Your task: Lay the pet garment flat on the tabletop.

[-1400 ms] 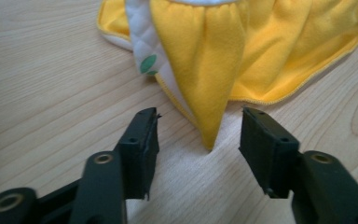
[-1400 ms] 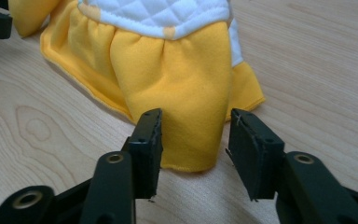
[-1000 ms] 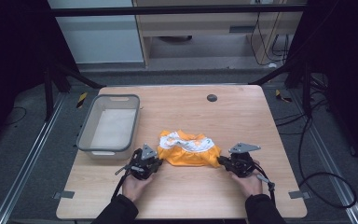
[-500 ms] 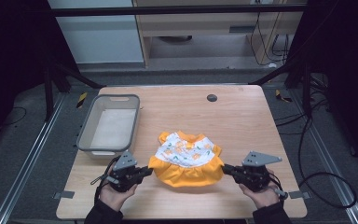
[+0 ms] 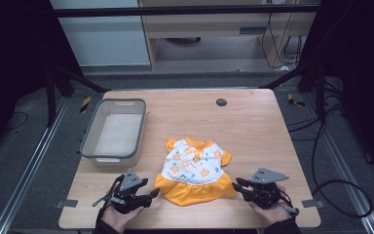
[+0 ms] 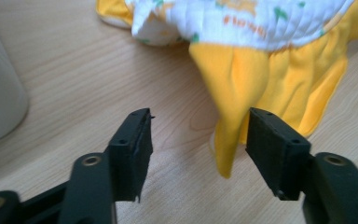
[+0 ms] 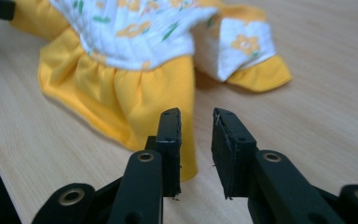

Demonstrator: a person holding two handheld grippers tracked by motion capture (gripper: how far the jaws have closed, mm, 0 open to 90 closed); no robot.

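Dress (image 5: 195, 170) spread flat (grippers released).

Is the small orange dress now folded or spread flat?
Spread flat: the dress lies open on the table, both sleeves and skirt showing, between the two grippers.

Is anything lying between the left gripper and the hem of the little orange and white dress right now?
Nothing visible. The left gripper stands open at the orange hem corner of the flowered orange and white dress, with bare wooden table beneath its jaws.
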